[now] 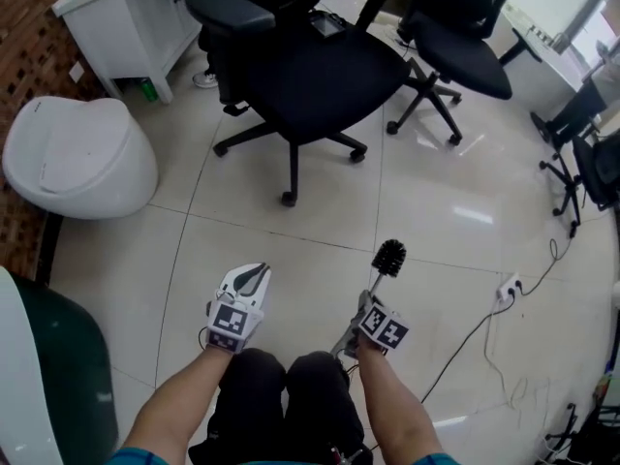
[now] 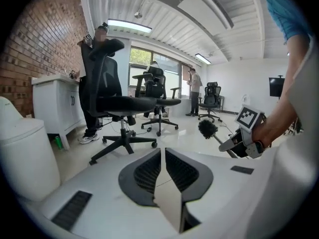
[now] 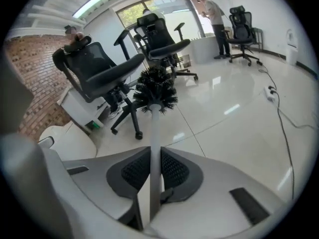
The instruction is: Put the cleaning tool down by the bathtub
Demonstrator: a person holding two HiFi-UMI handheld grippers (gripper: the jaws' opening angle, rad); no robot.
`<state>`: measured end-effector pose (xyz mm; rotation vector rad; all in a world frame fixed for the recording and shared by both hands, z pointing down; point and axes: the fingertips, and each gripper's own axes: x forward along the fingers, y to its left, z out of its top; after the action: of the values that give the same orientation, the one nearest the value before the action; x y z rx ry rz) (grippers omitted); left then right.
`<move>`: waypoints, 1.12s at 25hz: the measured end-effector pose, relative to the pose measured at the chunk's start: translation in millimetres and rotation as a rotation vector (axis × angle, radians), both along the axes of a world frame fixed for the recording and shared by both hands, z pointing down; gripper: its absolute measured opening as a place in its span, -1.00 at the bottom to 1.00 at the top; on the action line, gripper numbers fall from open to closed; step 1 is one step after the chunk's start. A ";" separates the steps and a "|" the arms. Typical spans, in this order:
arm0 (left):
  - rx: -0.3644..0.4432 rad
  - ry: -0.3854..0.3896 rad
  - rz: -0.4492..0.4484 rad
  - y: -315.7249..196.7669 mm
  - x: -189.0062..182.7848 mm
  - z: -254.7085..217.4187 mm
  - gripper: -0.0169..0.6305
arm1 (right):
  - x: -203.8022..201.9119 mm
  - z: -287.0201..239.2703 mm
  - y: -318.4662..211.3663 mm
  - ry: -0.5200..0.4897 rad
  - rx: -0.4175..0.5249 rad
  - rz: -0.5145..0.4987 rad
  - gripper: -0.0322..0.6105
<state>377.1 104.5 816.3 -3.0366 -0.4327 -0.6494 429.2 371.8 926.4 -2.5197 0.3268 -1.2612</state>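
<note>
The cleaning tool is a toilet brush with a black bristle head [image 1: 389,257] and a pale handle [image 3: 154,133]. My right gripper [image 1: 368,304] is shut on that handle, and the right gripper view shows both pads [image 3: 171,169] pressing it, with the head [image 3: 155,89] pointing forward above the tiled floor. The brush [image 2: 208,128] and right gripper [image 2: 243,139] also appear at the right of the left gripper view. My left gripper [image 1: 250,275] hangs beside it, its jaws [image 2: 163,156] shut with nothing between them. A white-rimmed dark tub [image 1: 19,376] lies at the lower left.
A white toilet [image 1: 77,158] sits by the brick wall at left, a white cabinet [image 1: 126,17] behind it. Two black office chairs [image 1: 300,76] [image 1: 455,51] stand ahead. A power strip [image 1: 509,287] and its cable lie on the floor at right.
</note>
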 end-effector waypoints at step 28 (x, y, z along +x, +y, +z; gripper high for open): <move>-0.016 0.130 -0.534 -148.5 -271.4 -471.1 -0.87 | -141.4 -539.7 -232.6 0.292 0.129 -0.687 -0.71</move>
<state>105.7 -44.0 345.2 -3.1880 0.3934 -0.4437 287.8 139.2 386.7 -2.5569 1.3830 -1.0062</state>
